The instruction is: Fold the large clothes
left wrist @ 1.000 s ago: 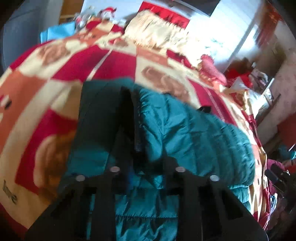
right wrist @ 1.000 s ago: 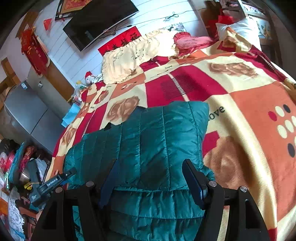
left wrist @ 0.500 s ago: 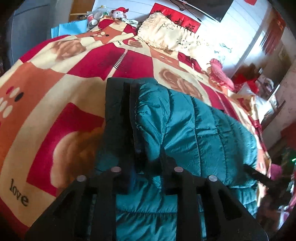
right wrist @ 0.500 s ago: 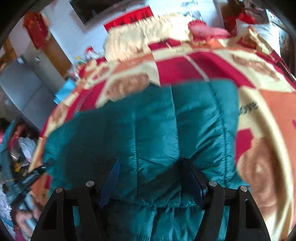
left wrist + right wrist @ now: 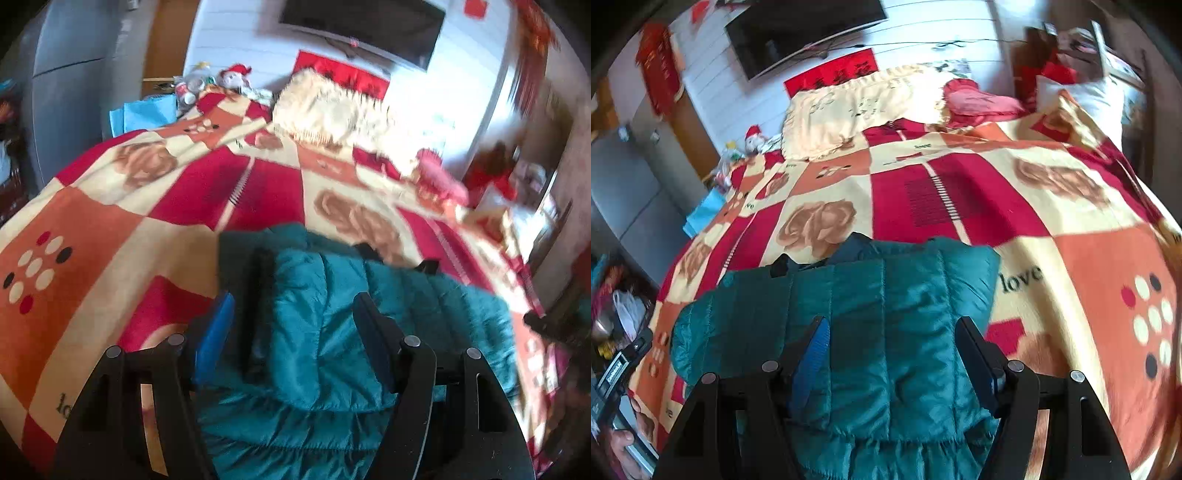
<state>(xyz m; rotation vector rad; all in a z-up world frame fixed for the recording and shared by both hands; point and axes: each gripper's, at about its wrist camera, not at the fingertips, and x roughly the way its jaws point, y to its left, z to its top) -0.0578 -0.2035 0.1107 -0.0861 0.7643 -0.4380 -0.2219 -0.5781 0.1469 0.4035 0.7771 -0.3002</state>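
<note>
The teal quilted jacket [image 5: 886, 325] lies folded on the red, orange and cream blanket [image 5: 960, 206] near the bed's front edge. The left gripper [image 5: 291, 332] has just been opening; its fingers stand spread over the jacket's dark zip edge, pinching nothing. The right gripper [image 5: 894, 354] hangs with fingers spread wide above the jacket's padded panels, gripping no cloth.

Left gripper [image 5: 295, 325], jaws just opening, apparently straddles teal jacket [image 5: 332, 332] on blanket [image 5: 110, 229].
</note>
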